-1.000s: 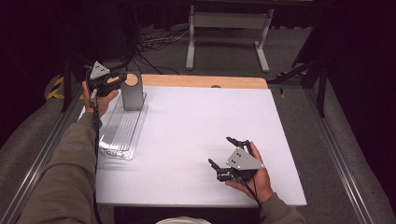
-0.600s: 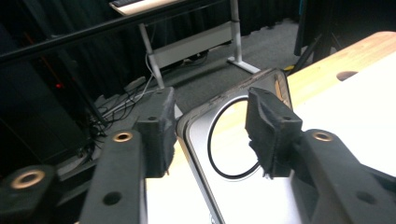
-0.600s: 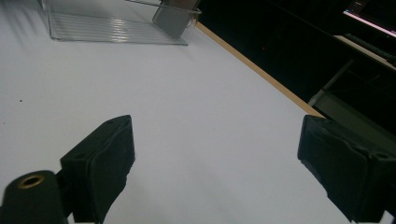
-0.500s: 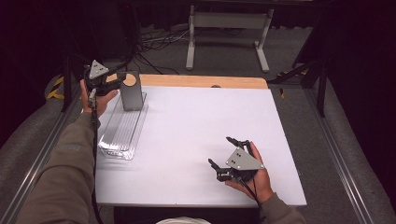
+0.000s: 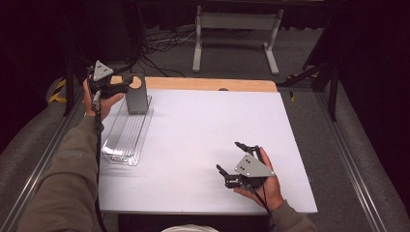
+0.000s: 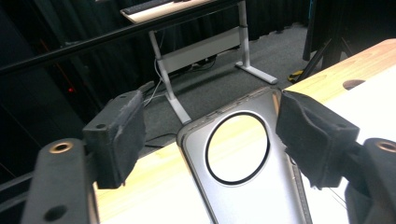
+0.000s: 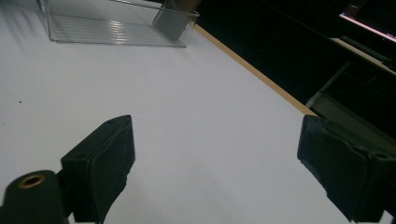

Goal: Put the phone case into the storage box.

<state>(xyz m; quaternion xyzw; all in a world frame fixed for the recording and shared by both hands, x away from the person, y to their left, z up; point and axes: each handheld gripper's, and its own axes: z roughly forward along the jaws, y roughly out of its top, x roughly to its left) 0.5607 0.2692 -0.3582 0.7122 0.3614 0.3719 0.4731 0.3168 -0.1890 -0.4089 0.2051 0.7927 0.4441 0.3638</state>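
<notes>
The white rectangular worktop (image 5: 203,145) with a pale wooden strip along its far edge carries all items. The landmark for the positions below is the clear ribbed plastic tray (image 5: 126,135), a long narrow container lying near the left edge of the worktop with its long side running from the near side to the far side.

The silver-grey flat metal device with a round black-rimmed window (image 5: 136,94) stands nearly upright at the far end of the tray, leaning slightly. In the left gripper view the device (image 6: 243,172) shows its rounded top corner and the round window facing the camera.

The left gripper (image 5: 116,88) is held at the far end of the tray, level with the top of the device. Its fingers have just been opening. They now stand spread on either side of the top of the device: the left pad (image 6: 119,135) is clearly apart from the device edge; the right pad (image 6: 310,135) sits just beside the other edge, and contact there cannot be confirmed.

The right gripper (image 5: 231,157) rests in the person's hand on the near right part of the worktop, well apart from the tray. Its fingers (image 7: 105,161) are spread wide with bare worktop between them.
</notes>
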